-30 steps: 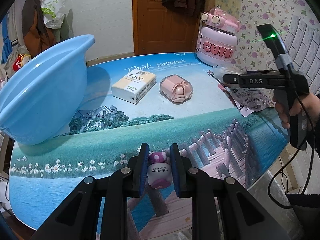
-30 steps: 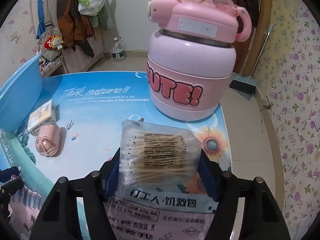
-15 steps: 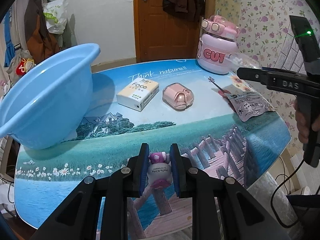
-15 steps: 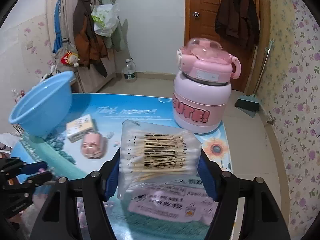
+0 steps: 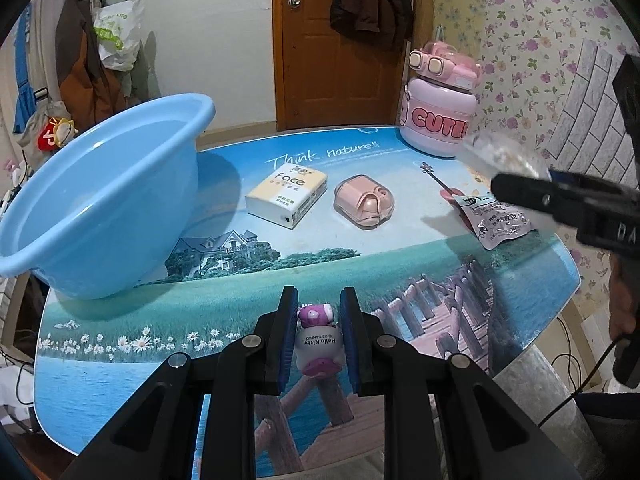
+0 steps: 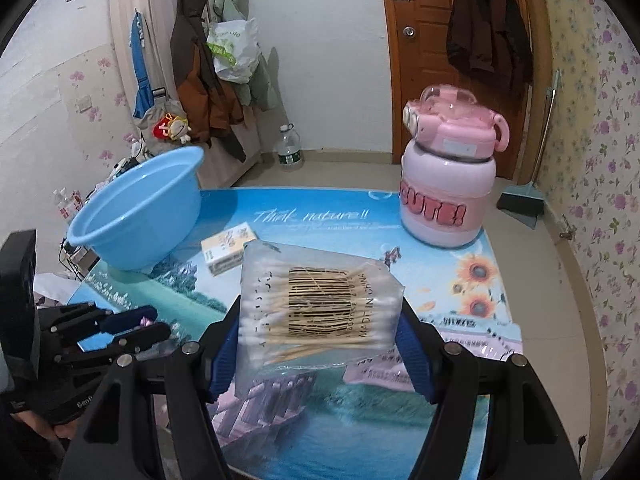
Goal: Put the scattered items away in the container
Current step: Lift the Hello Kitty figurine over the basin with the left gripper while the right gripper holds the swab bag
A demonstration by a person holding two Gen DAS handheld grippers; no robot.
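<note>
The left gripper (image 5: 319, 338) is clamped on a small pink-and-white figure (image 5: 319, 340), whose white belly reads "Hello Kitty" with a smaller line of print that looks like "Sanrio", both upside down from this camera. Its blue pads press both flanks of the figure, just above the near edge of the table (image 5: 240, 280).

Ahead of these fingers and to the left stands the light blue basin (image 5: 100, 200), tipped with its mouth facing up and right. Straight ahead lies a tissue pack (image 5: 287, 194) printed "Face", and just right of it a pink rounded case (image 5: 365, 205), the two near each other but apart. Beyond them the tabletop print reads "Think nature!!". At the far right corner stands a big pink bottle (image 5: 440, 120) lettered "CUTE!". Right of the case, a flat grey snack packet (image 5: 494, 220) with small print too fine to read lies on the table.

The right gripper (image 6: 320, 316) holds a clear bag of cotton swabs (image 6: 316, 304) between its blue pads, clear of the table. The bag carries a barcode and the words "MADE IN CHINA". Under and behind the right-hand finger the grey packet shows, its lettering blurred. Far ahead of these fingers to the left is the basin, to the right the pink bottle, reading "CUTE!". The body of the left gripper, low on the left of this view, bears part of a word beginning "Gen".
</note>
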